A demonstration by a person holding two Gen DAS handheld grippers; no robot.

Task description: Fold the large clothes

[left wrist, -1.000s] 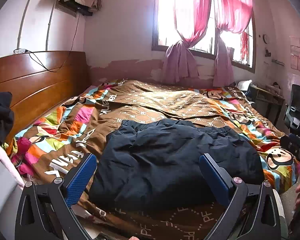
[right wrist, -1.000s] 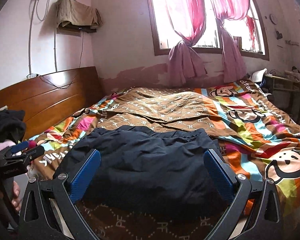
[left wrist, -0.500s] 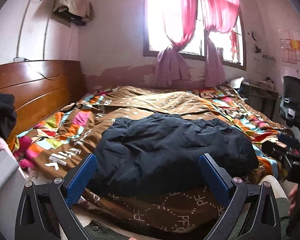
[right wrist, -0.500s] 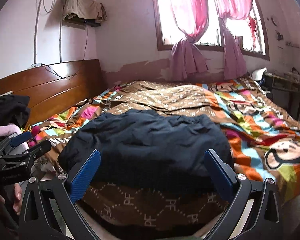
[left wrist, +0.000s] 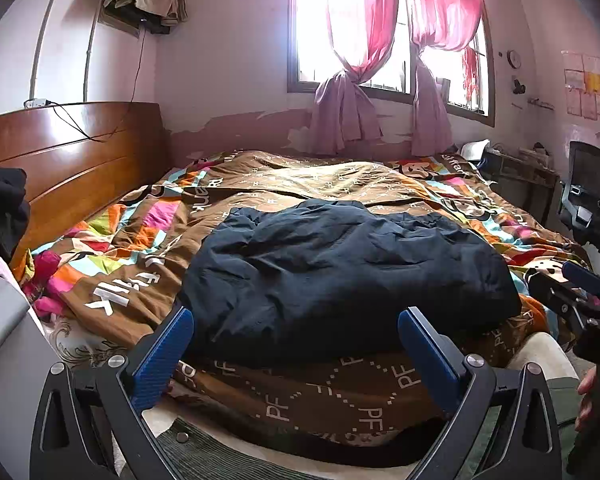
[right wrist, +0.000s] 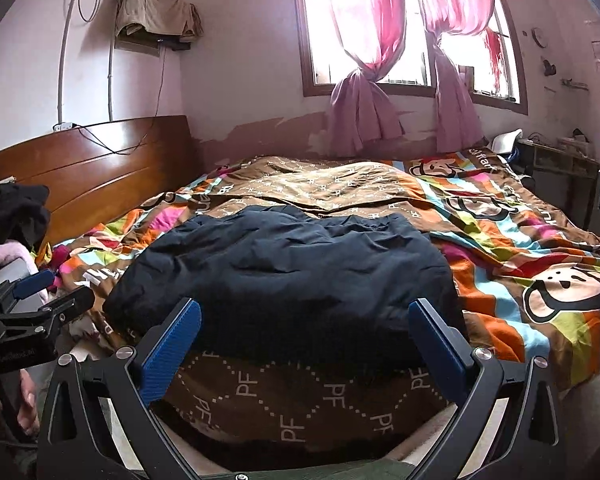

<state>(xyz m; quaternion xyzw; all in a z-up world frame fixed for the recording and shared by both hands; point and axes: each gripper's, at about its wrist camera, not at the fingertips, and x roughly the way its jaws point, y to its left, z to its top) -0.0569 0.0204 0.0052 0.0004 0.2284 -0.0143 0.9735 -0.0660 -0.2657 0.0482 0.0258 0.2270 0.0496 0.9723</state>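
Observation:
A large dark navy padded garment (left wrist: 339,272) lies folded into a thick bundle near the front edge of the bed; it also shows in the right wrist view (right wrist: 292,268). My left gripper (left wrist: 296,340) is open and empty, held off the bed's front edge, short of the garment. My right gripper (right wrist: 303,332) is open and empty, also just off the front edge. Each gripper shows in the other's view, the right one (left wrist: 579,292) at the right edge and the left one (right wrist: 40,300) at the left edge.
The bed carries a brown and multicoloured quilt (left wrist: 140,248). A wooden headboard (left wrist: 72,160) stands at the left, with dark and pink clothes (right wrist: 8,216) beside it. A window with pink curtains (left wrist: 359,60) is behind. A desk and black chair (left wrist: 587,196) stand at the right.
Both grippers have drawn back and lowered from over the garment to off the bed's front edge. The garment lies still. Both stay open.

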